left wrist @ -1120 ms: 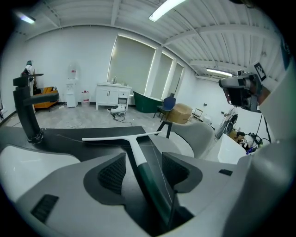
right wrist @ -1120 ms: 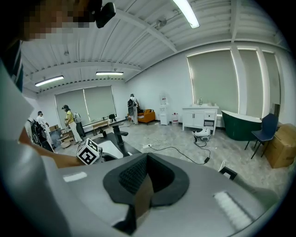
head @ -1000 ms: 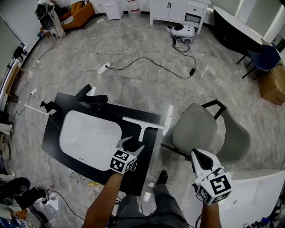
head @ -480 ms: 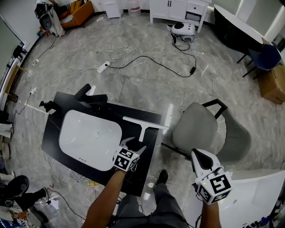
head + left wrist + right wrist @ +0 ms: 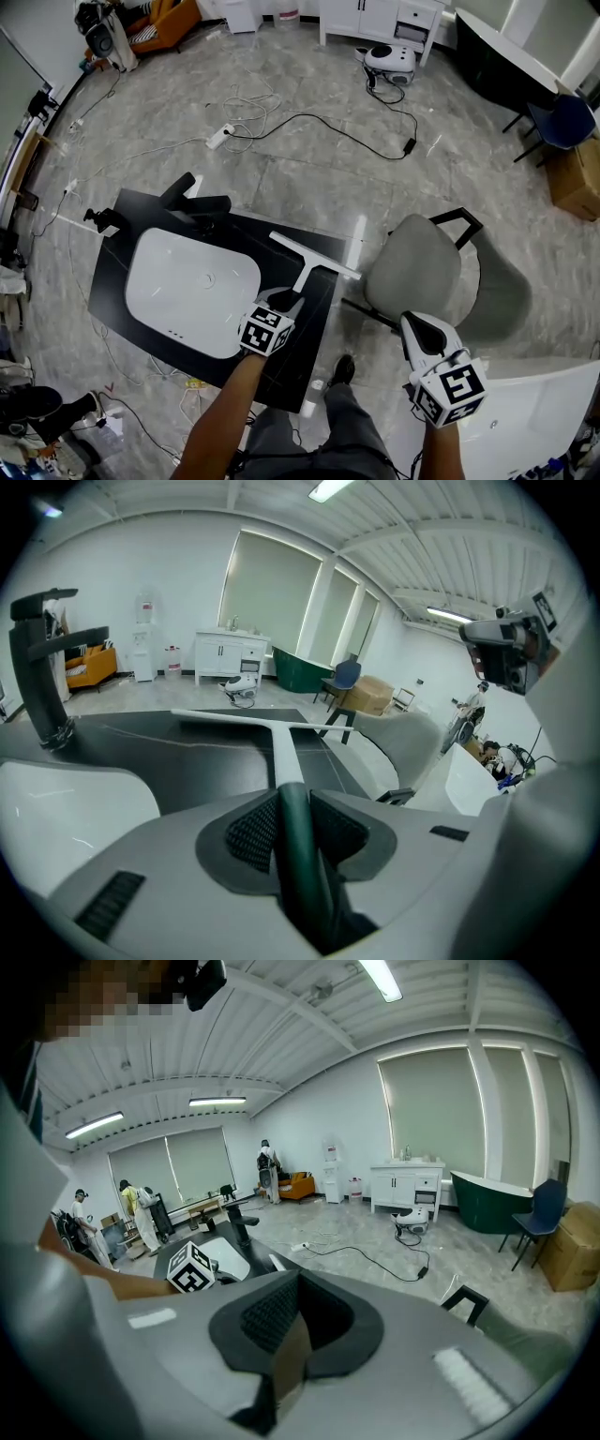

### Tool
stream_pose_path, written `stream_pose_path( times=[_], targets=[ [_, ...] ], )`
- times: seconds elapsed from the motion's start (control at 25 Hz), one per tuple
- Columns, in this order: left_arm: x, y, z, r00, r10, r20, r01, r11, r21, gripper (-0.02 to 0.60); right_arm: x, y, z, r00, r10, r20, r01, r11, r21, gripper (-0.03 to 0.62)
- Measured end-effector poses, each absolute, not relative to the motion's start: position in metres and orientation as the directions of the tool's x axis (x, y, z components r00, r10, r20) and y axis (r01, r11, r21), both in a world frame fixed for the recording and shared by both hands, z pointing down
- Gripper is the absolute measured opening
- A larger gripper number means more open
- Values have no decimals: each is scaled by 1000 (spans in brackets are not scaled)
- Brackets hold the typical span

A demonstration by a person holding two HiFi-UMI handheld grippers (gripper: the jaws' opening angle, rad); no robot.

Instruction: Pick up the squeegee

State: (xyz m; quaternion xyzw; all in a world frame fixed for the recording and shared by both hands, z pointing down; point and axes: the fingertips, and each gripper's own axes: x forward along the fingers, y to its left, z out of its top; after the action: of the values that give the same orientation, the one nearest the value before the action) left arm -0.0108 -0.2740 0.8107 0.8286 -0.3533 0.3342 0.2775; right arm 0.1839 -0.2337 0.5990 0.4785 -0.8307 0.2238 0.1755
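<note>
The squeegee (image 5: 314, 256) is a white T-shaped tool with a dark green handle. It lies on the black countertop (image 5: 309, 342), right of the white sink basin (image 5: 192, 291). My left gripper (image 5: 284, 300) is at the handle end. In the left gripper view its jaws have just been closing, and the pads now press on the green handle (image 5: 292, 832). The white shaft and blade (image 5: 272, 726) stretch away ahead. My right gripper (image 5: 419, 325) hangs low at the right, off the counter, its jaws together (image 5: 281, 1358) with nothing held.
A black faucet (image 5: 192, 202) stands at the basin's far side. A grey chair (image 5: 417, 272) sits right of the counter. Cables and a power strip (image 5: 217, 141) lie on the floor beyond. A white tub edge (image 5: 534, 412) is at the lower right.
The left gripper's jaws have closed on the squeegee handle, and the gripper has sunk a little. The squeegee's blade has swung slightly askew. The right gripper has stayed put.
</note>
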Motion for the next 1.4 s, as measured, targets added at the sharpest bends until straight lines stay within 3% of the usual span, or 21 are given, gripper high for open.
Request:
stream_pose_path(
  times=[0.52, 1.4],
  targets=[
    [-29, -278, 800, 531, -451, 718, -797, -555, 240, 95, 174, -237, 596, -481, -704, 522, -872, 447, -200, 9],
    [-77, -274, 710, 561, -579, 592, -811, -526, 254, 97, 135, -231, 577, -508, -677, 532, -852, 486, -195, 9]
  ],
)
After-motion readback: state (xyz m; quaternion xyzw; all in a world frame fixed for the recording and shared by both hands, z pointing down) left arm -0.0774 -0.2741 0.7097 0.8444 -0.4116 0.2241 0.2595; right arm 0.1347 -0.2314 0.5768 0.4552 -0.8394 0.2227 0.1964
